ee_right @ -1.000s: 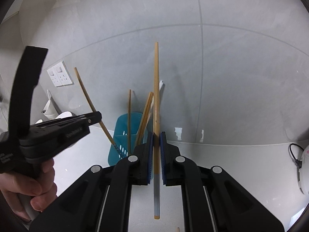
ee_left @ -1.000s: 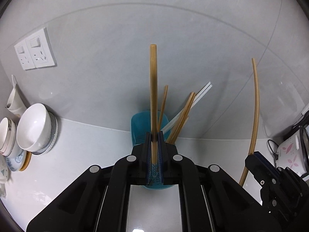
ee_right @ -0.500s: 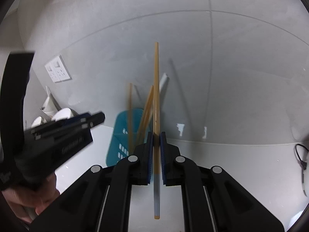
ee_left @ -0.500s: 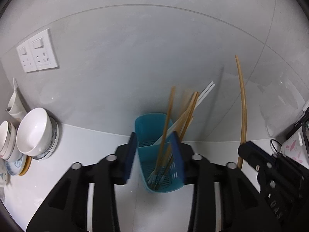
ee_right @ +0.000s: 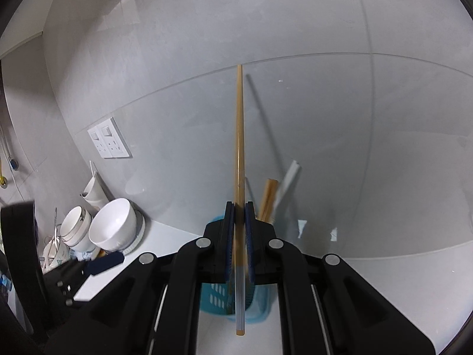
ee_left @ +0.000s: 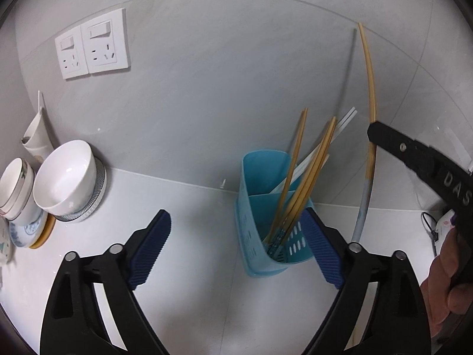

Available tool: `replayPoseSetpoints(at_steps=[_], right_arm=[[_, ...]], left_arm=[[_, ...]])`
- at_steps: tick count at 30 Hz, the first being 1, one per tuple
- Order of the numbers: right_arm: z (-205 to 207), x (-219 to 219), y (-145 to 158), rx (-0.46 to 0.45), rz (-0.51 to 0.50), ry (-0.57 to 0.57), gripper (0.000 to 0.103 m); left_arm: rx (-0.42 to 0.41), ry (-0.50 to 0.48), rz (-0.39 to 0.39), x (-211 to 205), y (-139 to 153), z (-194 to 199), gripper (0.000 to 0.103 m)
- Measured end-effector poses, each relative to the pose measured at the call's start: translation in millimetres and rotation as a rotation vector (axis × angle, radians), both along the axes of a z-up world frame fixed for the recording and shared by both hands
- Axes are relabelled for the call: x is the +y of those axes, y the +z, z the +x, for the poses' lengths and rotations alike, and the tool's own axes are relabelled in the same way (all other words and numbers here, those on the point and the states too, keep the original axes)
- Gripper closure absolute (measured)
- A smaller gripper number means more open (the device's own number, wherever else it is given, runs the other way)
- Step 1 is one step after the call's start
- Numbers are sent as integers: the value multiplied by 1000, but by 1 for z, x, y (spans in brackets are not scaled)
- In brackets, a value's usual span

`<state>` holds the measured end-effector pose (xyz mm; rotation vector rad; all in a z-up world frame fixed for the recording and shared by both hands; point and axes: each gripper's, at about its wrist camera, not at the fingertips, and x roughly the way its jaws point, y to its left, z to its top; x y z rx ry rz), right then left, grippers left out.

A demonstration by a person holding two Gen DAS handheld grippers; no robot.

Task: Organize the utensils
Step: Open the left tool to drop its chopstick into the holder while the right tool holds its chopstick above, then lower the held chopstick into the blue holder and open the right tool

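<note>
Our left tool (ee_left: pixel 236 251) is opening, nothing between its jaws, the holder (ee_left: pixel 260 236) just beyond. Our right tool (ee_right: pixel 240 236) clamps a chopstick (ee_right: pixel 239 148).

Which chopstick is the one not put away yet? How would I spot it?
Find the blue holder by the grey wall. Beside it, the right gripper pinches one wooden chopstick. It alone stands outside the holder, in shut jaws, unlike those leaning inside.
</note>
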<state>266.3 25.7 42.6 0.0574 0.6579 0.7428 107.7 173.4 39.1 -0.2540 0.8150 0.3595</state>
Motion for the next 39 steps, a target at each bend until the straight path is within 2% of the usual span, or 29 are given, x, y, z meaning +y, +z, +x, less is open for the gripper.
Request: replayPoseSetpoints(at_steps=[3, 12, 27, 35, 37, 39], right_arm=[[1, 4, -3, -14, 21, 2, 96], [3, 22, -23, -58, 53, -25, 96], [-7, 35, -68, -31, -41, -33, 96], [-13, 36, -70, -30, -85, -28, 94], [-15, 33, -67, -31, -99, -32, 86], [-18, 28, -63, -26, -106, -40, 74]], left_arm=[[3, 21, -6, 6, -1, -1, 6], [19, 43, -18, 22, -14, -5, 6], [33, 67, -32, 31, -20, -8, 6], [32, 73, -40, 30, -20, -10, 6], [28, 72, -40, 29, -19, -11, 6], [25, 72, -38, 28, -17, -12, 6]])
